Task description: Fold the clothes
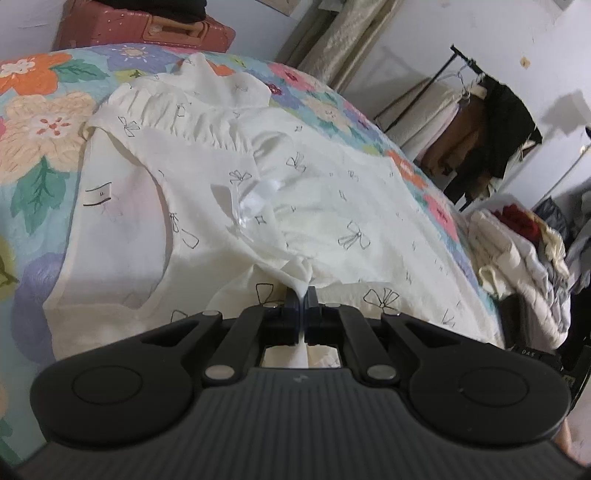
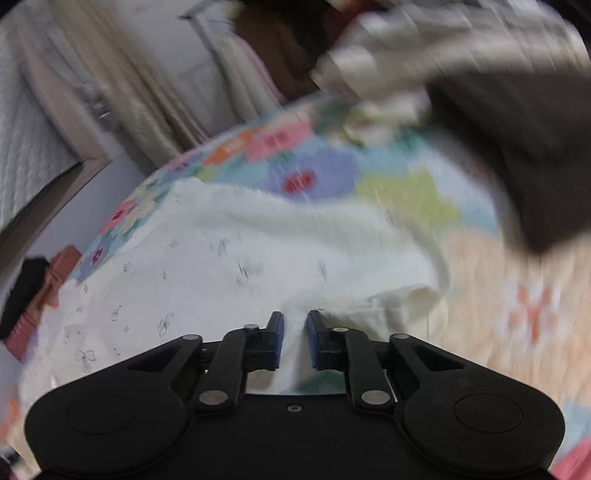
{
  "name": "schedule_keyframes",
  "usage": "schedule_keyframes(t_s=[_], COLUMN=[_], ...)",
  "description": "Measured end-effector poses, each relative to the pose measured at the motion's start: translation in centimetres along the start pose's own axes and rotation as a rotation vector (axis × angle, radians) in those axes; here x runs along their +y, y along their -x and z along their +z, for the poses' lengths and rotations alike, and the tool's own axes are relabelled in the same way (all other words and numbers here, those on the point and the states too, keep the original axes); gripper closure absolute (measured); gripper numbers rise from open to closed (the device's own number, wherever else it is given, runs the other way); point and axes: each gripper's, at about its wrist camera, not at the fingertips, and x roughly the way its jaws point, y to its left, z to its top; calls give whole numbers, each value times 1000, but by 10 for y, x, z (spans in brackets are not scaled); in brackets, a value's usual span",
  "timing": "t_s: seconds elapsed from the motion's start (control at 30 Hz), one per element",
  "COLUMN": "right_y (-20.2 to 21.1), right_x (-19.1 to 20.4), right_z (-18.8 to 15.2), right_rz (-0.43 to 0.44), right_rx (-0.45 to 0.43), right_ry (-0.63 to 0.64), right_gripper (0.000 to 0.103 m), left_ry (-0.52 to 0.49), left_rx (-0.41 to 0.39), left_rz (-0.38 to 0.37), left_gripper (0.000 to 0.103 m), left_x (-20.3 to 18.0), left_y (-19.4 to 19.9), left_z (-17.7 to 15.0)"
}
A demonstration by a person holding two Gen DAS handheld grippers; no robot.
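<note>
A white blouse (image 1: 258, 177) with small black bow prints and a ruffled collar lies spread on a flowered bedspread (image 1: 40, 122). My left gripper (image 1: 301, 295) is shut on a pinched fold of the blouse near its front edge. In the blurred right wrist view the same blouse (image 2: 258, 251) lies on the bedspread (image 2: 406, 192). My right gripper (image 2: 295, 321) has its jaws a narrow gap apart with white blouse cloth running between them; whether the pads press it is unclear.
A pink suitcase (image 1: 147, 29) stands behind the bed. A clothes rack (image 1: 491, 122) with dark garments stands at the right, with a heap of clothes (image 1: 517, 258) beside the bed. A dark blurred garment (image 2: 517, 147) lies at the right.
</note>
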Motion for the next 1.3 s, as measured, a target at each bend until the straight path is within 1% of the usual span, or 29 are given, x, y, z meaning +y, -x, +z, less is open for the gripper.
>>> schedule_keyframes(t_s=[0.1,0.13,0.2,0.27,0.3,0.37,0.4,0.43,0.47,0.5,0.57,0.63,0.7,0.77,0.8,0.83,0.87,0.9,1.0,1.07,1.1,1.13,1.17,1.2,1.23,1.27,1.3], right_y=[8,9,7,9,11,12,12,11,8,4,2,6,12,18,21,21,21,22,19,14,7,0,0,-1,0,2,3], right_x=[14,18,19,15,13,7,4,0,-2,-8,-29,-52,-67,-80,-84,-87,-87,-84,-84,-82,-81,-80,-81,-82,-82,-80,-79], right_z=[14,18,28,34,35,32,28,26,23,19,20,20,12,-10,-28,-42,-51,-55,-55,-50,-44,-39,-35,-31,-28,-25,-24], right_rz=[32,53,102,123,129,123,115,80,7,-63,-124,-131,-96,-58,-9,25,26,27,82,110,126,142,145,147,139,112,102], right_rx=[-67,-80,-45,27,62,129,159,192,230,260,279,305,356,469,509,522,510,472,334,245,228,211,170,129,114,106,102], right_ry=[160,202,212,153,128,69,37,5,-9,-25,-126,-275,-438,-693,-842,-956,-1003,-992,-996,-939,-867,-794,-748,-703,-666,-617,-579], right_gripper=[92,95,96,93,87,80,66,51,45,44,44,44,43,37,35,35,35,32,32,32,32,34,38,43,67,81,94], left_ry=[10,14,22,29,30,26,27,29,31,32,35,22,13,16,26,36,41,42,32,16,11,9,9,20,45,74,78], left_rx=[-7,-7,-5,2,4,5,5,6,6,6,4,-1,-2,-4,-7,-10,-17,-22,-25,-23,-22,-17,-11,11,29,44,42], left_rz=[0,-3,-4,3,6,18,23,27,31,36,48,56,60,53,41,28,22,20,21,31,32,22,7,-34,-54,-61,-57], left_gripper=[101,101,101,101,101,101,101,101,101,101,101,101,101,101,101,101,101,101,101,101,101,101,101,101,101,101,101], left_x=[0,0,0,1,2,2,2,2,2,2,2,1,1,3,4,6,6,6,5,4,4,4,4,6,9,12,12], left_y=[1,2,2,1,0,-1,-2,-3,-4,-5,-7,-7,-6,-4,-3,-2,0,1,2,1,1,-1,-4,-9,-15,-19,-21], left_z=[2,2,2,3,3,2,2,2,2,2,2,2,1,1,2,3,4,5,4,1,0,0,-1,-2,-3,-5,-5])
